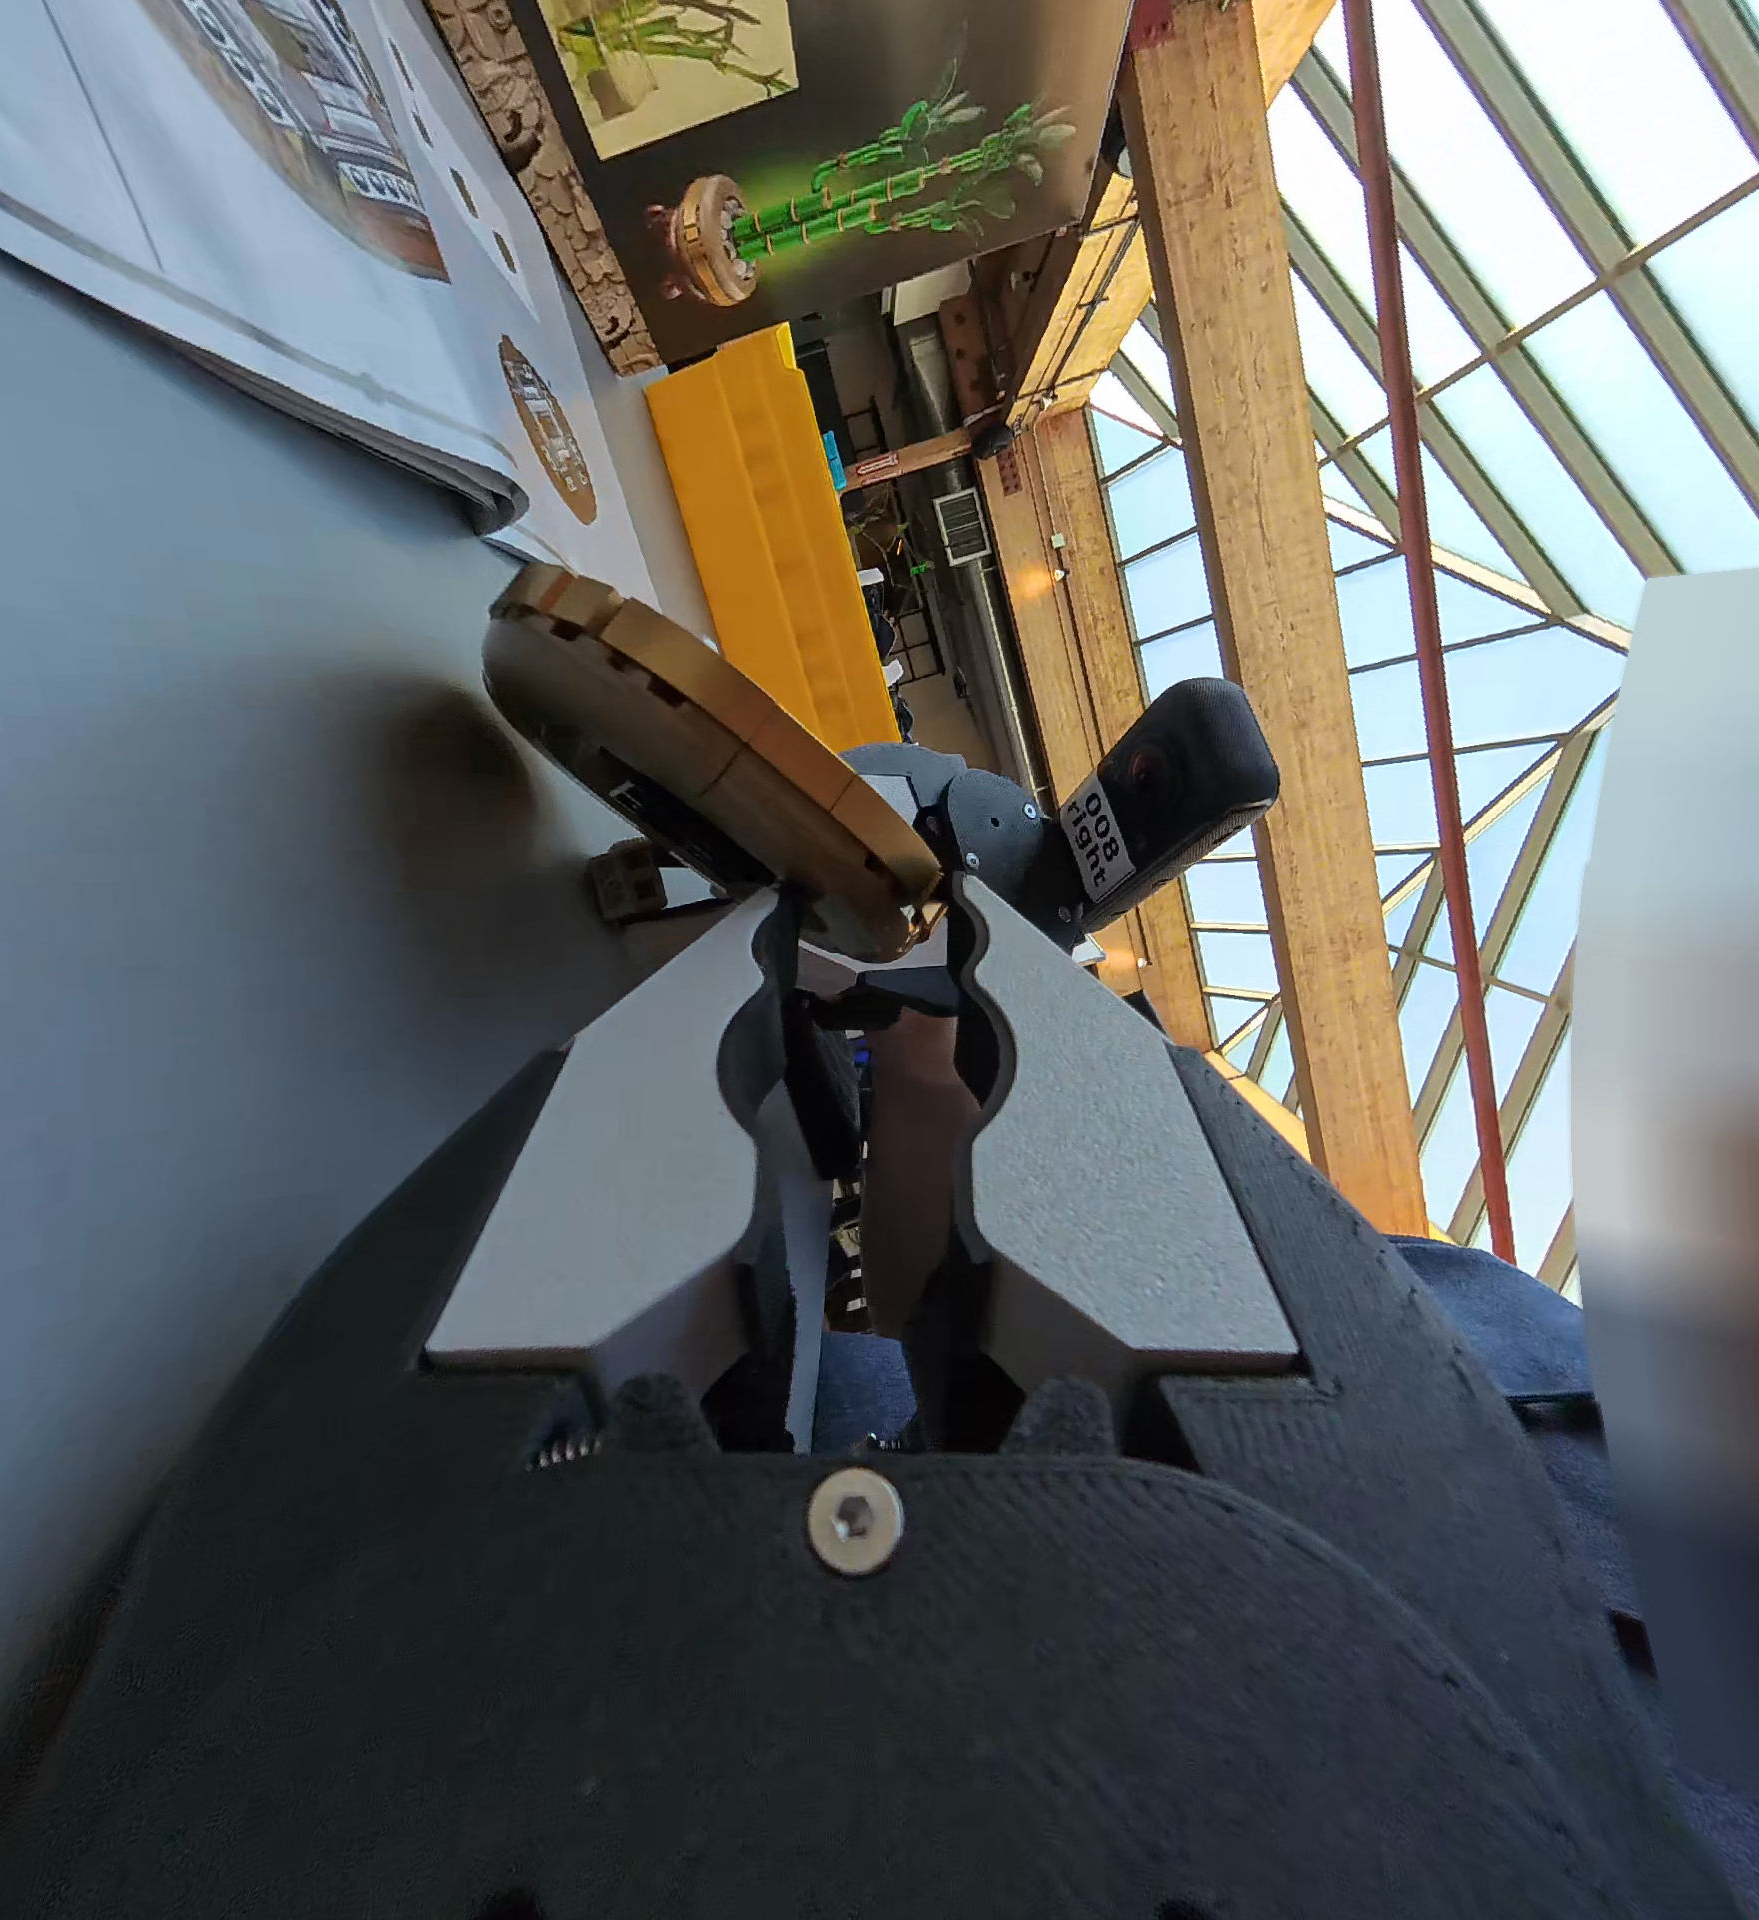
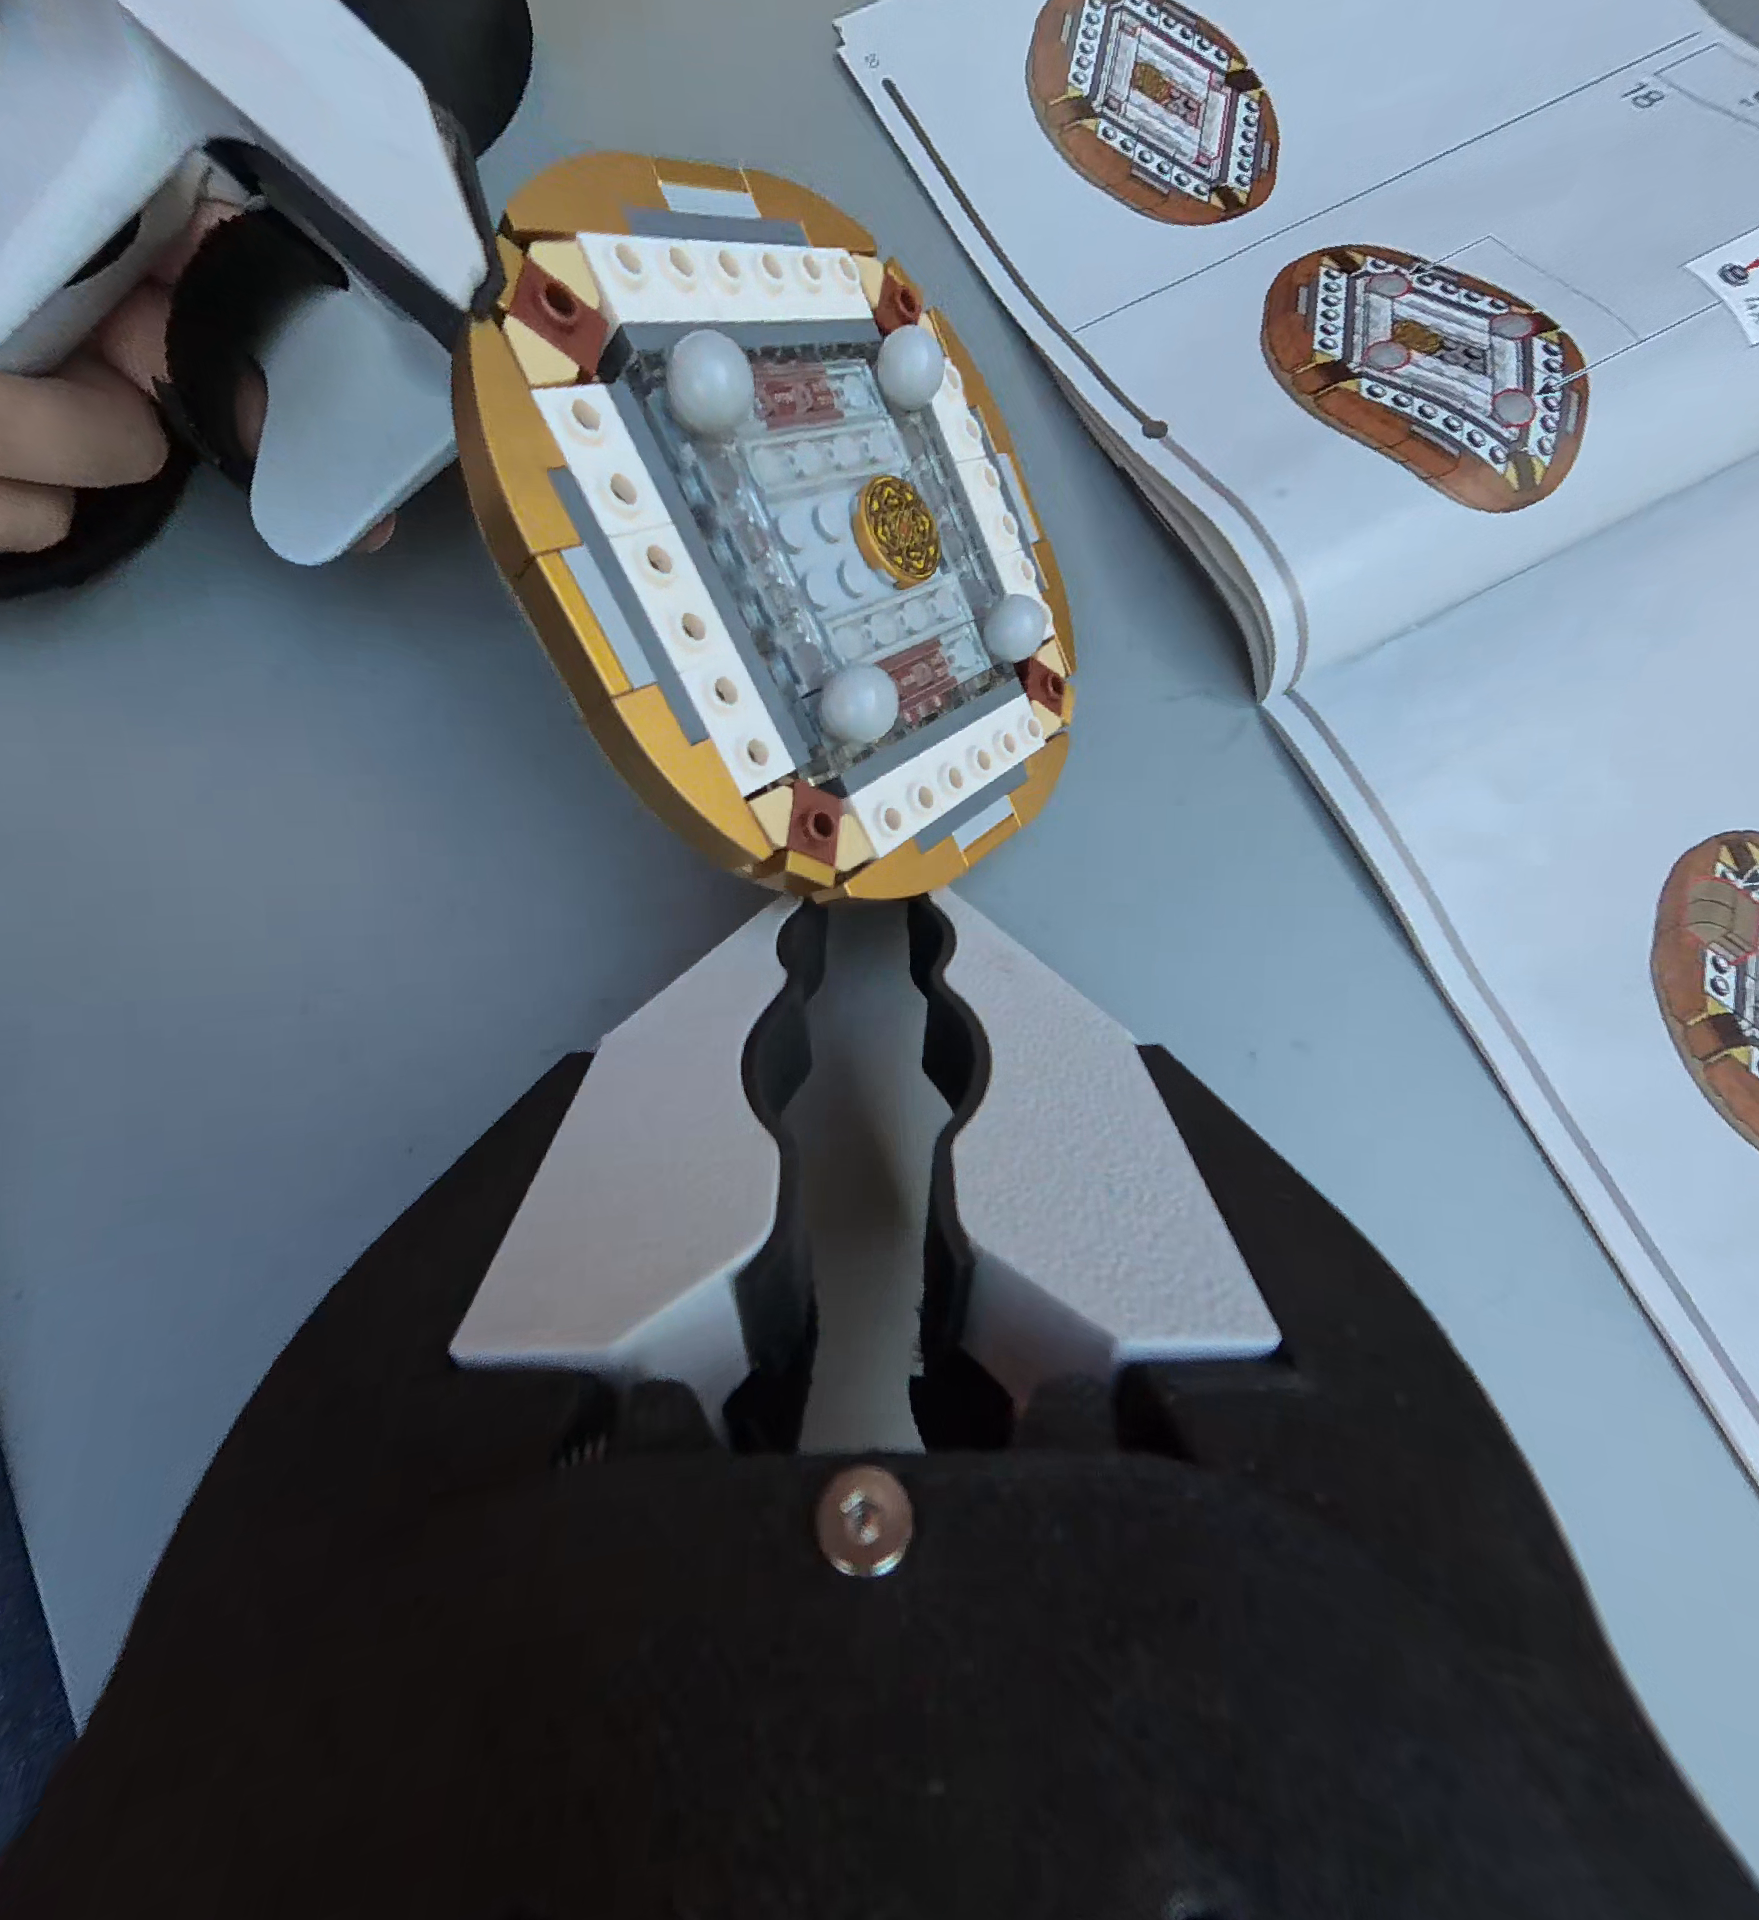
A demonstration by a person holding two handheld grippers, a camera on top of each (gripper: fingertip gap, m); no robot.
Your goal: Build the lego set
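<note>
Gold-rimmed and round, the lego base (image 1: 740, 774) is seen edge-on in the left wrist view, tilted well off the grey desk (image 1: 179, 831). The left tongs (image 1: 870, 909) pinch its rim at the near edge, fingers pressed onto it. Behind the base, toward 2 o'clock, sits the right tongs' body with its black camera (image 1: 1181, 774). A small loose tan brick (image 1: 626, 883) lies on the desk at 9 o'clock of the fingertips. Farther off, toward 11 o'clock, lie the open instruction booklet (image 1: 262, 260), a yellow bin (image 1: 771, 540) and the set's box (image 1: 833, 156).

In the right wrist view the base (image 2: 766, 530) faces the camera: white studded bricks frame a clear centre plate carrying four pale domes (image 2: 709, 379) and a gold round tile (image 2: 901, 540). The right tongs (image 2: 859, 909) clamp the rim at its 6 o'clock point; the left tongs (image 2: 475, 301) grip it at about 11 o'clock, a hand (image 2: 13, 436) behind them. The booklet (image 2: 1477, 520) lies open at 3 o'clock.

Judged risks: both grips bite only the thin gold rim, so opposed twisting could pop rim segments off or split the plate. Should either grip slacken, the raised base could swing on the other and shed its domes. The tan brick could be nudged away by the left tongs.
</note>
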